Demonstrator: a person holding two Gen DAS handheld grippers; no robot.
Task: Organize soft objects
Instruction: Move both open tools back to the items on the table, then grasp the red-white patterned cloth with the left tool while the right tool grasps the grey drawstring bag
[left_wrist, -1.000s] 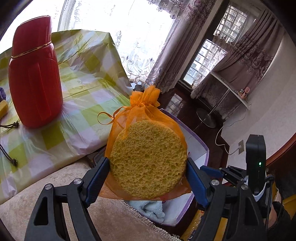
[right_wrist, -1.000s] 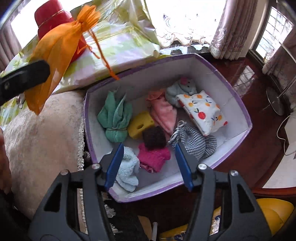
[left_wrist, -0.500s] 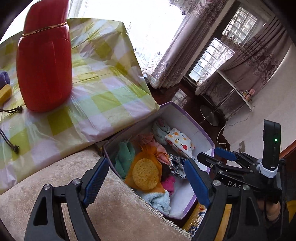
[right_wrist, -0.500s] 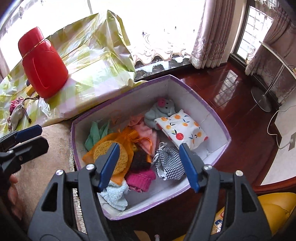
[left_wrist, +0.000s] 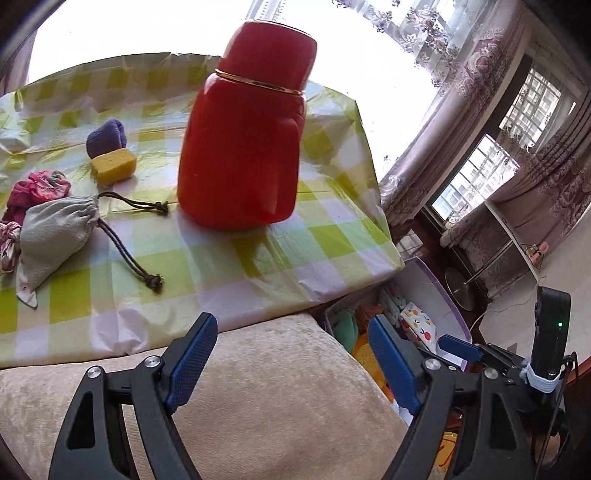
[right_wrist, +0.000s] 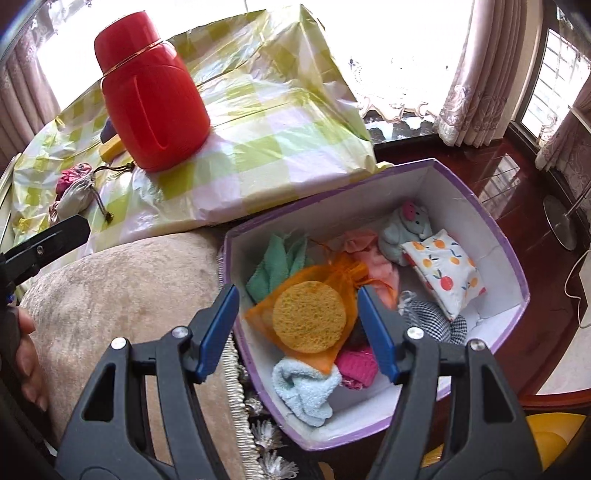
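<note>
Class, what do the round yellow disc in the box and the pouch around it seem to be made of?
Disc: likely sponge, matte, its face pitted with pores. Pouch: sheer orange mesh, perhaps organza; the disc shows through it.

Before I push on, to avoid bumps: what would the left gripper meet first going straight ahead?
Likely the checked cloth's near edge, then the red flask. The left gripper is open and empty; depth is uncertain.

Flask (left_wrist: 243, 125) stood on the desk (left_wrist: 207, 266). Left of it lay a sponge (left_wrist: 112, 165), a pouch (left_wrist: 55, 232) nearer the desk's front edge. Box (right_wrist: 513, 269) sat right of the desk, below its edge. In the box a mesh bag (right_wrist: 314, 306) lay on the cloths, towel (right_wrist: 306, 391) in front, pillow (right_wrist: 443, 273) to the right.
</note>
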